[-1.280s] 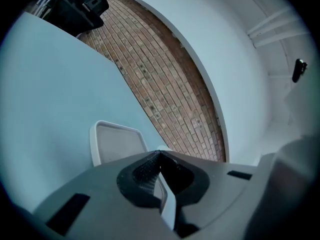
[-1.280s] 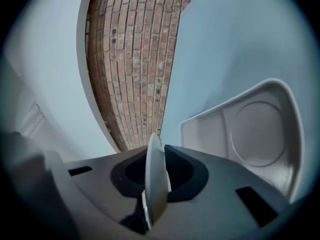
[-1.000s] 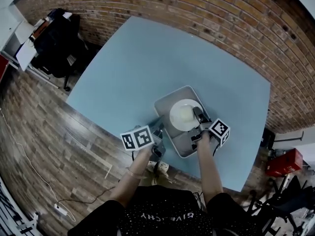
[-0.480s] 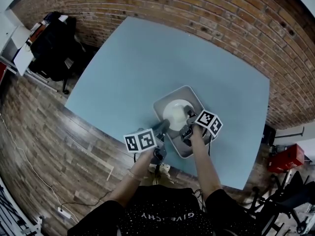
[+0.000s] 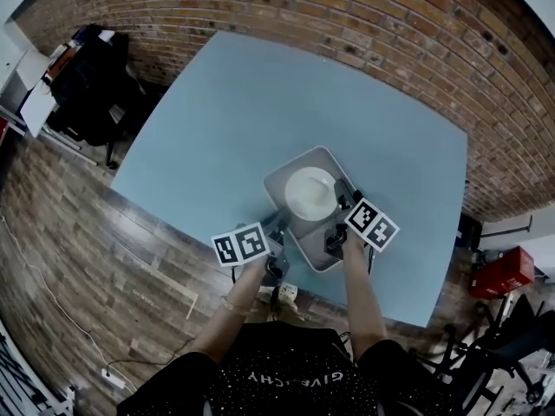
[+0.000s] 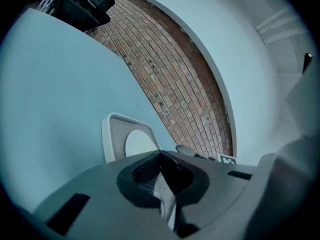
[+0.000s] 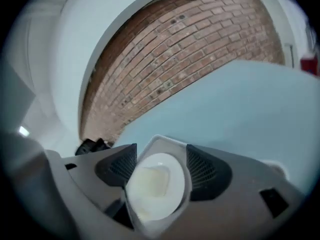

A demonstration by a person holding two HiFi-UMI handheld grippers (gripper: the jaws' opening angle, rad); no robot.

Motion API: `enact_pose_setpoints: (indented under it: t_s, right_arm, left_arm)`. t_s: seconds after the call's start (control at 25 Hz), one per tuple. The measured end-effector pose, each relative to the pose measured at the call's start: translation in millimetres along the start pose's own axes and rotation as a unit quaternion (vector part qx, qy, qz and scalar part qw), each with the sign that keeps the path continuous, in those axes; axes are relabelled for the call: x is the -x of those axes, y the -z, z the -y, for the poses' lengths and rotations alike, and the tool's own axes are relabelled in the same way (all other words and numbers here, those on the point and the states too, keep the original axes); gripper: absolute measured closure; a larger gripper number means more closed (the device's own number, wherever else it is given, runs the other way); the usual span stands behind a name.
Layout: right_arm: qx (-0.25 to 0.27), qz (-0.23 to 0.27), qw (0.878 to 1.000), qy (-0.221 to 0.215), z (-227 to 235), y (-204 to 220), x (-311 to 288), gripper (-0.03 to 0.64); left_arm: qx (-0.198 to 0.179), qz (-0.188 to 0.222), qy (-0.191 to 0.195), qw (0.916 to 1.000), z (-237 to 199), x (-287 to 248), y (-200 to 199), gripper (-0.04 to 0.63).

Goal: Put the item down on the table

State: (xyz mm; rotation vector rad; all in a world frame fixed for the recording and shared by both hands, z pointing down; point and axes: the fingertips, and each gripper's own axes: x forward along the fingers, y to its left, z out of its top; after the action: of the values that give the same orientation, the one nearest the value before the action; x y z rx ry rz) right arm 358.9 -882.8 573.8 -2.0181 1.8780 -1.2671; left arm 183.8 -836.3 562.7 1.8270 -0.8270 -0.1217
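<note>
A grey tray [image 5: 299, 232] with a white plate [image 5: 310, 192] on it sits near the front edge of the light blue table [image 5: 260, 111]. My left gripper [image 5: 279, 230] is at the tray's near left corner, shut, with a thin grey strip of the tray rim [image 6: 163, 190] between its jaws. In the left gripper view the tray [image 6: 109, 134] and plate [image 6: 140, 145] lie just ahead. My right gripper [image 5: 337, 221] is at the tray's near right edge, jaws wide apart. The tray [image 7: 165, 145] and plate [image 7: 155, 184] show between its pads [image 7: 206, 171]. Whether the tray rests on the table is unclear.
A brick wall [image 5: 364, 24] runs along the table's far side. A black chair [image 5: 87, 85] stands on the wooden floor [image 5: 78, 258] at the left. A red box [image 5: 496, 277] is at the right. The person's feet [image 5: 279, 296] are just below the near table edge.
The tray and plate have shifted a little to the left and away from me with both grippers. The right gripper has slid from over the plate's rim back to the tray's right edge.
</note>
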Motion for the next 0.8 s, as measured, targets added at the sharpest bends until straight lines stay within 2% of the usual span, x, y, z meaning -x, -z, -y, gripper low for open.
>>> enact_pose_setpoints:
  t_s: [0.04,0.08,0.16,0.24,0.28,0.32,0.36,0.4,0.48,0.64,0.8]
  right_arm:
    - [-0.046,-0.003,0.998,-0.050,-8.2,3.5,5.6,0.299]
    - [-0.096,-0.006,0.990,-0.101,-16.9,6.7,11.9,0.299]
    - [-0.197,-0.016,0.962,-0.187,-31.5,11.8,25.8,0.301]
    - [-0.285,-0.027,0.928,-0.237,-38.4,16.4,37.7,0.320]
    - [-0.321,-0.028,0.914,-0.247,-38.4,19.0,41.7,0.400]
    - [-0.345,-0.027,0.905,-0.248,-37.4,21.4,44.5,0.521]
    - [-0.352,-0.025,0.903,-0.246,-36.8,23.6,46.9,0.582]
    - [-0.346,-0.026,0.906,-0.244,-37.3,25.5,49.1,0.601]
    - [-0.324,-0.031,0.913,-0.245,-40.8,27.3,53.2,0.603]
    - [-0.337,-0.035,0.902,-0.265,-49.1,25.5,60.1,0.604]
    - [-0.334,-0.032,0.905,-0.261,-51.1,23.5,65.1,0.604]
  left_arm:
    - [0.002,0.000,0.001,1.0000,0.8,0.3,1.3,0.586]
    - [0.004,-0.001,0.003,1.0000,1.9,0.7,3.0,0.586]
    - [0.005,-0.002,0.005,1.0000,4.7,1.4,7.1,0.586]
    - [0.004,-0.004,0.009,0.9999,8.1,1.4,10.9,0.586]
    - [0.003,-0.004,0.011,0.9999,9.7,1.1,12.2,0.586]
    - [0.002,-0.005,0.012,0.9999,11.2,0.5,13.1,0.586]
    - [0.000,-0.007,0.014,0.9999,12.9,-0.1,14.0,0.586]
    - [-0.002,-0.009,0.015,0.9998,14.8,-0.6,14.7,0.586]
    - [-0.006,-0.011,0.019,0.9997,19.4,-1.9,14.7,0.586]
    - [-0.013,-0.013,0.027,0.9995,27.2,-3.5,13.5,0.586]
    - [-0.017,-0.018,0.029,0.9993,28.8,-4.6,9.8,0.586]
